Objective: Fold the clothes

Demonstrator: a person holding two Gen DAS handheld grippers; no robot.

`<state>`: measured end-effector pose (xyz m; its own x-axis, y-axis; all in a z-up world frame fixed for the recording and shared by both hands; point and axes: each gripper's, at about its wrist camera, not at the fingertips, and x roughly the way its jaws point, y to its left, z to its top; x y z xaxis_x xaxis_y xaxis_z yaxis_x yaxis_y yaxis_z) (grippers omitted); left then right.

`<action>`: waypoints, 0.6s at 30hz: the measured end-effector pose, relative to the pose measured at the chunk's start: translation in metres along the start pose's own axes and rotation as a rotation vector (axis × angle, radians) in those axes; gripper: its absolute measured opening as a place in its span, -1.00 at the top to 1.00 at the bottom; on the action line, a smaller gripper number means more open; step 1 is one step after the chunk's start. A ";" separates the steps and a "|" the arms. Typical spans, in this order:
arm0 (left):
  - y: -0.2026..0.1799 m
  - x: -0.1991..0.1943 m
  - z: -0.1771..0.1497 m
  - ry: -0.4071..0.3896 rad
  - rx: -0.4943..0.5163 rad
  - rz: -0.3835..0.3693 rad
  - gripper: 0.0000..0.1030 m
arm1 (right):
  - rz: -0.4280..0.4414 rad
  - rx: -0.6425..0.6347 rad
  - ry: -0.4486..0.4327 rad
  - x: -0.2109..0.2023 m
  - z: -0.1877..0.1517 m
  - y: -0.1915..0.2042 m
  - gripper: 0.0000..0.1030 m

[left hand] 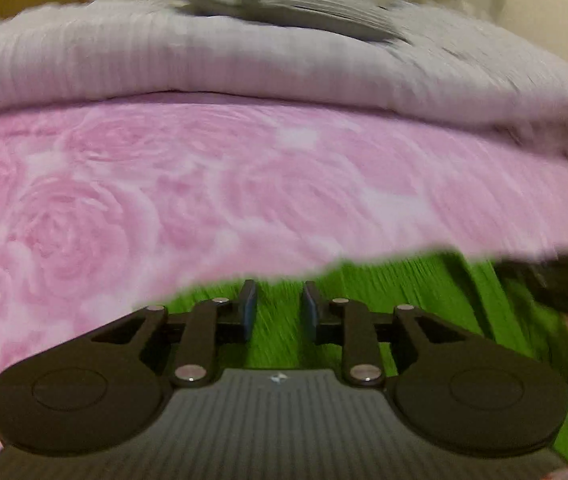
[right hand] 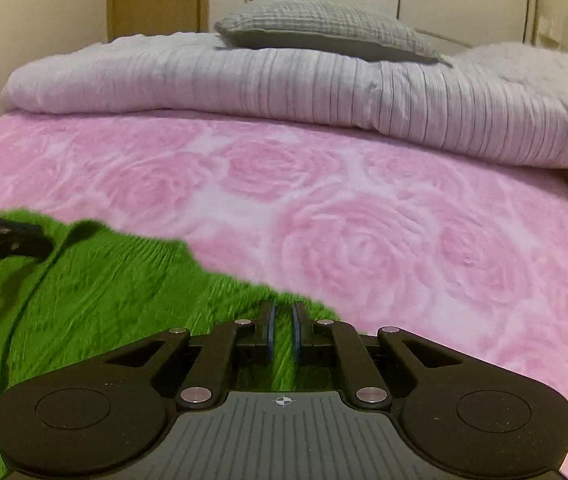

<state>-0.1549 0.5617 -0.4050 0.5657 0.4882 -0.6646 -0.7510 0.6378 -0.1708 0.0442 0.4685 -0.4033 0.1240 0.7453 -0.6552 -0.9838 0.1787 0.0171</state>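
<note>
We see the green garment (right hand: 96, 304) spread on the near-left part of the bed's pink rose cover (right hand: 364, 220). Left claw (left hand: 276, 306): fingers apart, w/ garment visible between them, grip unclear. Right claw (right hand: 283, 328): nearly closed, narrow gap over the garment edge; we cannot tell if it pinches. Folded duvet (right hand: 244, 80) and grey pillow (right hand: 324, 28) at far end.

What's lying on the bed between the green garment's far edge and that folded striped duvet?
Only bare pink rose-print bedspread. The right wrist view shows nothing resting on that stretch from the green garment up to the striped duvet.
</note>
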 end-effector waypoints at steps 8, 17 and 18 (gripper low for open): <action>0.011 -0.090 -0.035 0.027 0.108 -0.078 0.57 | 0.082 0.037 0.134 -0.078 -0.020 0.003 0.86; 0.048 -0.125 -0.059 0.036 0.036 0.001 0.90 | 0.113 0.143 0.122 -0.131 -0.090 -0.005 0.87; 0.054 -0.127 -0.060 0.035 0.022 0.018 0.83 | 0.090 0.230 0.136 -0.137 -0.090 -0.017 0.86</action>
<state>-0.2876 0.4979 -0.3734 0.5396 0.4790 -0.6923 -0.7530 0.6424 -0.1425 0.0325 0.3053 -0.3816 0.0036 0.6746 -0.7382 -0.9328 0.2682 0.2406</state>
